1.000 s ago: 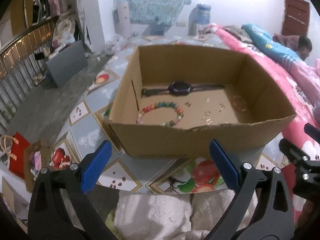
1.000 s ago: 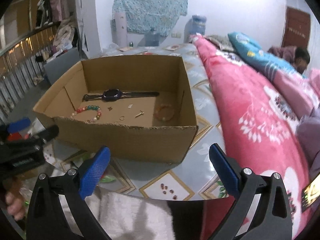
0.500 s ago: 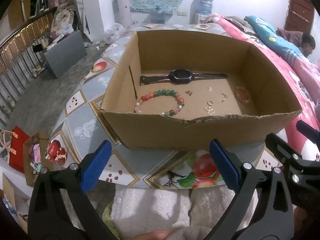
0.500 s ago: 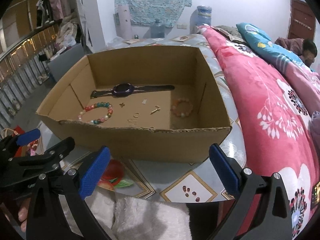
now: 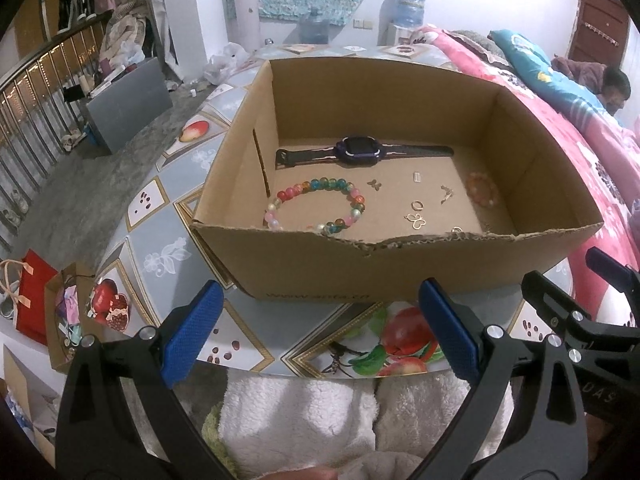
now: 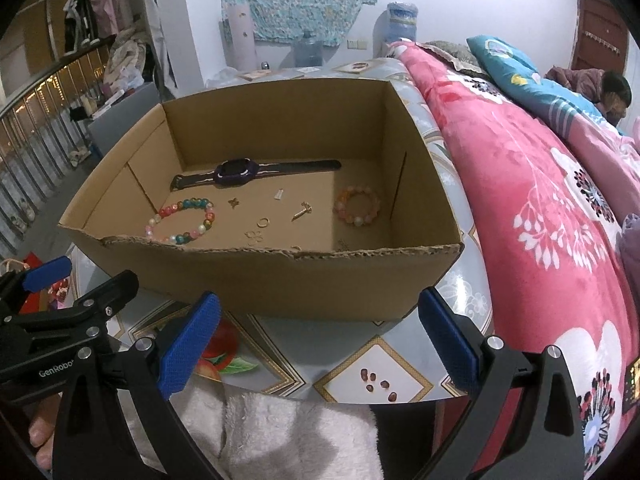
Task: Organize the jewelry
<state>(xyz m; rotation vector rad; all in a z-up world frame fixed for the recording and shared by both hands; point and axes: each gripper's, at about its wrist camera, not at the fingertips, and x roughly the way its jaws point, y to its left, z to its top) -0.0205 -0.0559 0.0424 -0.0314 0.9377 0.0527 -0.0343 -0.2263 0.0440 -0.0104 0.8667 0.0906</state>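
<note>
Left wrist, cardboard box [image 5: 400, 276], watch [image 5: 360, 151], perhaps rings [image 5: 417, 205]

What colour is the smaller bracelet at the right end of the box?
Translucent orange and pink beads, clearest in the right wrist view.

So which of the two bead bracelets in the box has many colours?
The multicolour bracelet at the box's left end; the orange bracelet at the right end is a single pale orange tone.

jewelry [image 6: 356, 206] inside open cardboard box [image 6: 280, 284]
</note>
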